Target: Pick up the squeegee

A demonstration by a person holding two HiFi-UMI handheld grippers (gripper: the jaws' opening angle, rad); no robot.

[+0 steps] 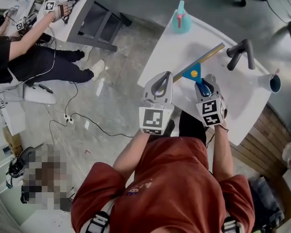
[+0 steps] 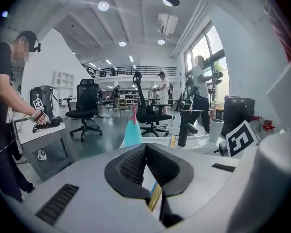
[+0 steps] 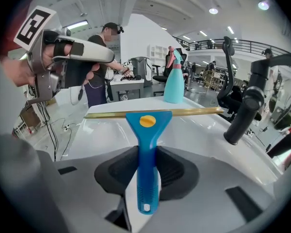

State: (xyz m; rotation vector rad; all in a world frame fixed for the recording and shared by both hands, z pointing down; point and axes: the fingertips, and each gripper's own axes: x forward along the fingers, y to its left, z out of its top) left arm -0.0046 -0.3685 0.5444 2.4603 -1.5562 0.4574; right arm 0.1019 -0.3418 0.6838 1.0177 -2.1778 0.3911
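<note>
Rust-red shirt [image 1: 174, 178] of the person holding the tongs fills the bottom middle of the head view. At the upper left a second person in black clothes [image 1: 24, 57] sits at a separate grey desk [image 1: 77, 8].

Just left of centre, the left gripper [image 1: 160, 83] [image 2: 145, 148] reaches over the near edge of the curved white table [image 1: 167, 52]. Its black pads meet at their tips with nothing pinched between them. The low end of the brass bar lies right beside its nose and shows through the gap behind the tips.

Right of that is the blue plastic squeegee with a yellow knob and brass-coloured blade bar [image 1: 196, 72] [image 3: 148, 125]. The bar runs diagonally up towards the frame's upper right, over the tabletop. Whether it touches the surface cannot be told.

The right gripper [image 1: 204, 85] [image 3: 148, 154] is clamped on the squeegee's ribbed blue handle, one pad on each side, and the handle's end sticks back towards the camera.

A teal spray bottle with a pink nozzle [image 1: 181, 19] [image 3: 174, 84] [image 2: 132, 132] stands at the table's far edge. Further right are a bent black tubular stand [image 1: 240, 52] [image 3: 245, 108] and, near the right rim, a white cup with a dark inside [image 1: 269, 81].
</note>
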